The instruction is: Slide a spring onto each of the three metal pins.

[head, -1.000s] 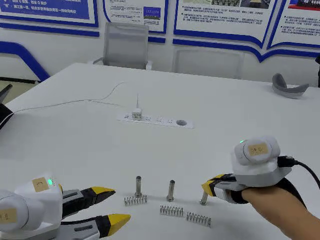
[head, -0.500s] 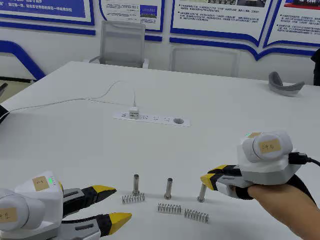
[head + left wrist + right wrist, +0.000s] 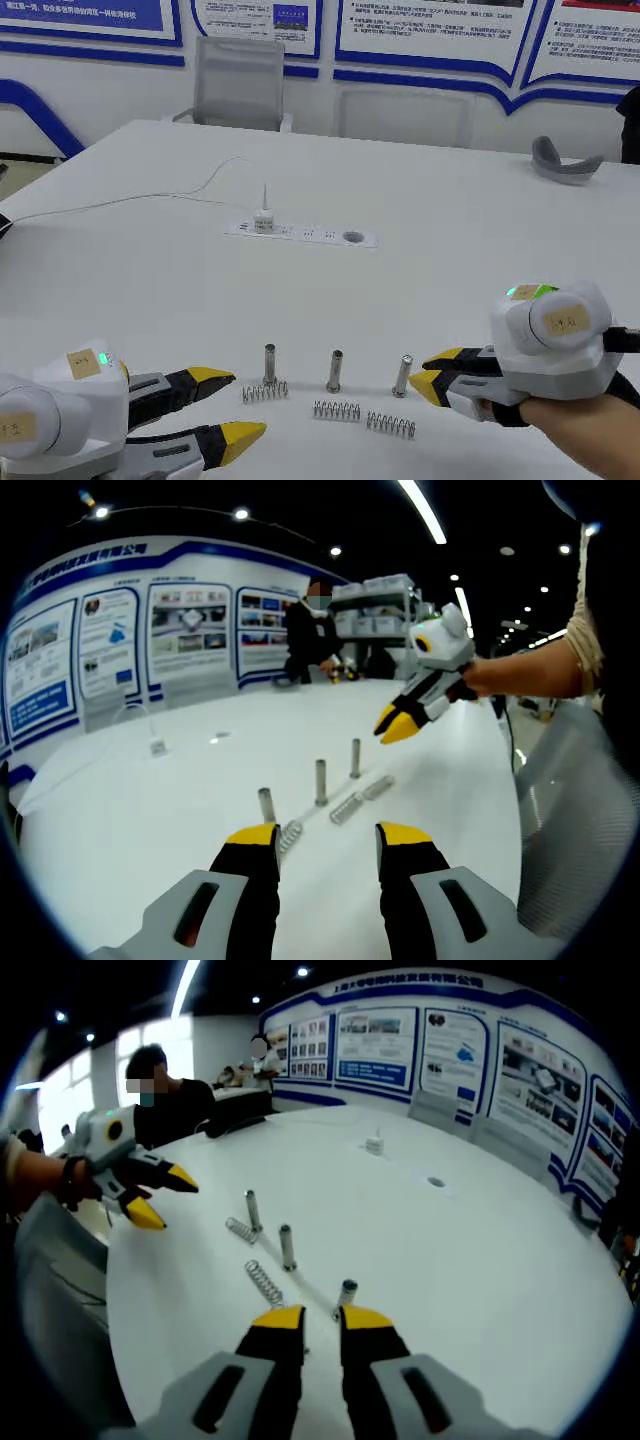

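Three metal pins stand upright in a row on the white table [image 3: 450, 250]: left pin [image 3: 268, 362], middle pin [image 3: 334, 370], right pin [image 3: 402, 375], all bare. Three springs lie flat before them. I see the first spring [image 3: 264, 392] at the left pin's foot, and the second spring [image 3: 336, 410] and third spring [image 3: 390, 425] nearer me. Left gripper [image 3: 238, 405] hovers left of the row, fingers wide apart, empty. Right gripper [image 3: 424, 372] sits just beside the right pin, fingers narrowly apart, holding nothing. Power strip [image 3: 300, 235] farther back.
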The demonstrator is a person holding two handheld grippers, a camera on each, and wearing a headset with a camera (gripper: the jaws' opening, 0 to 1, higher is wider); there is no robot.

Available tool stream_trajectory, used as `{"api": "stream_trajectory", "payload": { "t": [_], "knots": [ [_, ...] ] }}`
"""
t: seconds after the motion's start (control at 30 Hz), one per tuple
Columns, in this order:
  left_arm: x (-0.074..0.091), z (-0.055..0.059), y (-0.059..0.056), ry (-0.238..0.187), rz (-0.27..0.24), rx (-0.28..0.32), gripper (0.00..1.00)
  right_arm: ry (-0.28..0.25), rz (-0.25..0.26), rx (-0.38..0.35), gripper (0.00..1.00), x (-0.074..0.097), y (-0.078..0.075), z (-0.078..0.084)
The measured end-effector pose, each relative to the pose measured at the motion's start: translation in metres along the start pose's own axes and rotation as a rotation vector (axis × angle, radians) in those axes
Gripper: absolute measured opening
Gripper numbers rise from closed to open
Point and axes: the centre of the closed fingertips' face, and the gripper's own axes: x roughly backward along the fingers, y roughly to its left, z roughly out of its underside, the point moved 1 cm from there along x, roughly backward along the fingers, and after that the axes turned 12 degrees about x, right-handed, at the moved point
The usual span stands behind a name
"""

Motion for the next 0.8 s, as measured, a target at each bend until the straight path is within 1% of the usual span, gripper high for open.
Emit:
{"api": "stream_trajectory", "payload": {
  "t": [0.2,0.3,0.33,0.4,0.43,0.67,0.73,0.8],
  "knots": [
    [-0.001,0.0,-0.001,0.0,0.001,0.002,0.39,0.02,-0.059,0.037,0.15,-0.006,0.009,0.01],
    [-0.001,0.002,-0.002,0.006,0.005,0.001,0.39,0.044,-0.108,0.065,0.15,-0.01,0.016,0.018],
    [-0.002,0.002,-0.002,0.007,0.006,-0.001,0.39,0.056,-0.128,0.087,0.15,-0.011,0.019,0.021],
    [-0.002,0.002,-0.003,0.008,0.007,0.0,0.39,0.067,-0.137,0.11,0.15,-0.014,0.021,0.025],
    [-0.002,0.002,-0.003,0.008,0.008,0.0,0.39,0.073,-0.152,0.123,0.15,-0.015,0.023,0.027],
    [-0.003,0.004,-0.005,0.017,0.012,0.001,0.39,0.096,-0.215,0.167,0.15,-0.023,0.029,0.034],
    [-0.004,0.005,-0.005,0.019,0.015,0.0,0.39,0.108,-0.223,0.179,0.15,-0.025,0.03,0.036],
    [-0.004,0.005,-0.007,0.021,0.018,0.0,0.39,0.126,-0.232,0.207,0.15,-0.026,0.03,0.038]
  ]
}}
